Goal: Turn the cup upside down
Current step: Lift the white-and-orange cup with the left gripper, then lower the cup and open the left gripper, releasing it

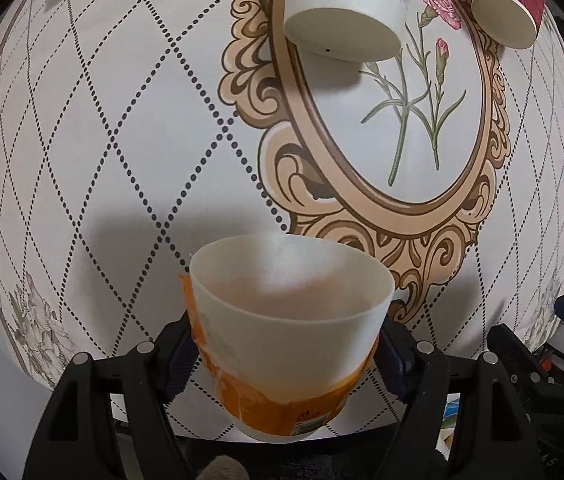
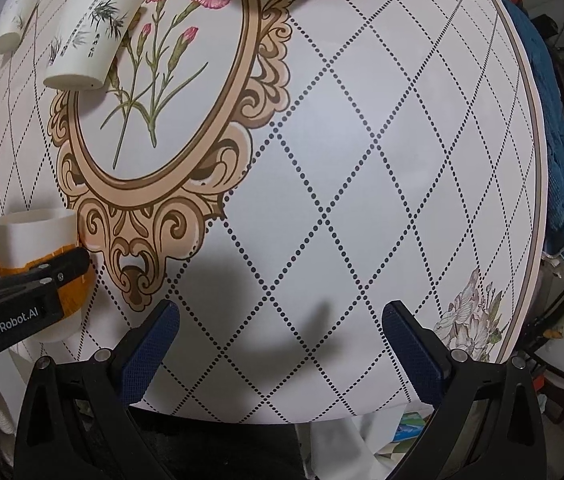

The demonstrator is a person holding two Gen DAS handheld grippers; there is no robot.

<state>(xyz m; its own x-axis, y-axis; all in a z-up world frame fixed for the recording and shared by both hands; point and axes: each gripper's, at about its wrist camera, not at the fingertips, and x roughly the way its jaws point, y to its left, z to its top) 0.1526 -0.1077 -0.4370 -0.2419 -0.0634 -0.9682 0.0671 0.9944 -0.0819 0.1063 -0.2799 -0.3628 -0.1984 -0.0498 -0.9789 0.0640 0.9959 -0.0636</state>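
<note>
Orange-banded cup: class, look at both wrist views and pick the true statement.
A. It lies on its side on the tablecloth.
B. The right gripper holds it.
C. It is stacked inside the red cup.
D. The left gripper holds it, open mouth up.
D: the left gripper is clamped on the orange-banded cup, whose open mouth faces up; the right gripper is open and holds nothing.
</note>
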